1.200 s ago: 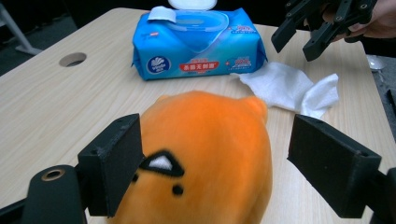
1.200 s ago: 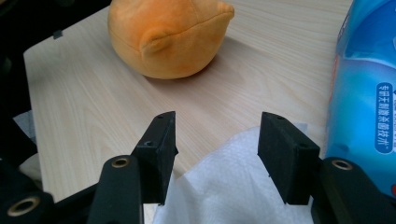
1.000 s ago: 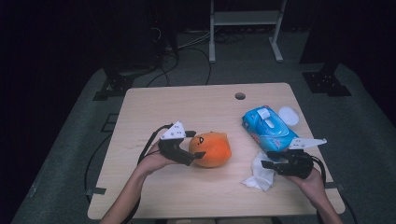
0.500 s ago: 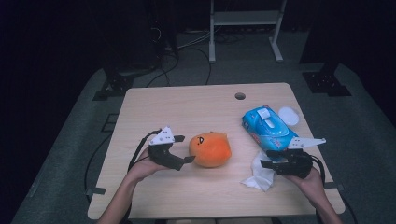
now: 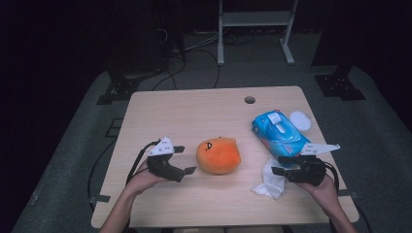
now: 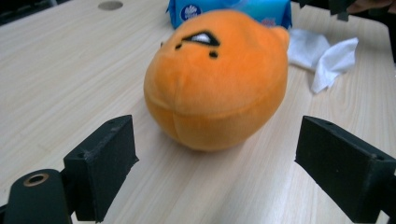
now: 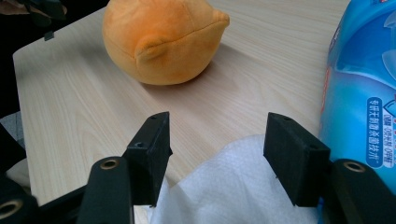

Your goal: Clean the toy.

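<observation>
Left gripper (image 5: 187,159) jaws wide, released off orange plush (image 5: 218,155); right gripper (image 5: 279,164) jaws apart over tissue (image 5: 268,183).

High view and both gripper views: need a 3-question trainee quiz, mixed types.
1. True or false: the left gripper clamps the round orange plush toy.
2. What lies between the right gripper's jaws? A) crumpled white wipe B) blue wipes pack C) white round lid
3. Fill in: the pale wooden table has a round ____ near its far edge.

Key: 1 false, jaws open and short of it; 2 A; 3 hole.
</observation>
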### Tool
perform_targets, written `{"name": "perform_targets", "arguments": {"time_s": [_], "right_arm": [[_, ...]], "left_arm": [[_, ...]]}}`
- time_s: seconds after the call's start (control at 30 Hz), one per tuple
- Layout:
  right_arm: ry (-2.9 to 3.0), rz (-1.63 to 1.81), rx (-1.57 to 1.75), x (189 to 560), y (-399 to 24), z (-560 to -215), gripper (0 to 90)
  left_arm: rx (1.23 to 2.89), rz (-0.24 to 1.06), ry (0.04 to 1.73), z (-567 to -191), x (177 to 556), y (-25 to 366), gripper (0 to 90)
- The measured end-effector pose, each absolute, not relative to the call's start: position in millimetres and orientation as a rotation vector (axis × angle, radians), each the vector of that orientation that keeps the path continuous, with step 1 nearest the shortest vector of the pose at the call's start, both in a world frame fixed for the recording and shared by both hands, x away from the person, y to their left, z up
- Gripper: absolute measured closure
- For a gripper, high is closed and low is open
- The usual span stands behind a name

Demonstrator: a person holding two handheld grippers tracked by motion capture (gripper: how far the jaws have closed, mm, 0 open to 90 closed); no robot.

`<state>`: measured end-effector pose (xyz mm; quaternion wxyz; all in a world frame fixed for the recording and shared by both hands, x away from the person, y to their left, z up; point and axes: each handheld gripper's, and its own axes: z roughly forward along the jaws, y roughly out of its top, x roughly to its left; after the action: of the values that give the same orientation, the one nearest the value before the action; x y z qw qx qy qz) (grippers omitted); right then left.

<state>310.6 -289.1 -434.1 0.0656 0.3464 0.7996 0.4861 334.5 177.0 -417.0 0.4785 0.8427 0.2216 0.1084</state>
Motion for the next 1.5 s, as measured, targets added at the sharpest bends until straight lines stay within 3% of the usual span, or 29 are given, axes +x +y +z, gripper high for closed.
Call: {"name": "perform_targets", "arguments": {"time_s": [1.5], "right_arm": [[2.426,1.478,1.063,306.7,-286.3,-442.5,36.1]], "left_arm": [[2.027,0.248,0.709,-457.0,307.1,223.6,10.5]]}}
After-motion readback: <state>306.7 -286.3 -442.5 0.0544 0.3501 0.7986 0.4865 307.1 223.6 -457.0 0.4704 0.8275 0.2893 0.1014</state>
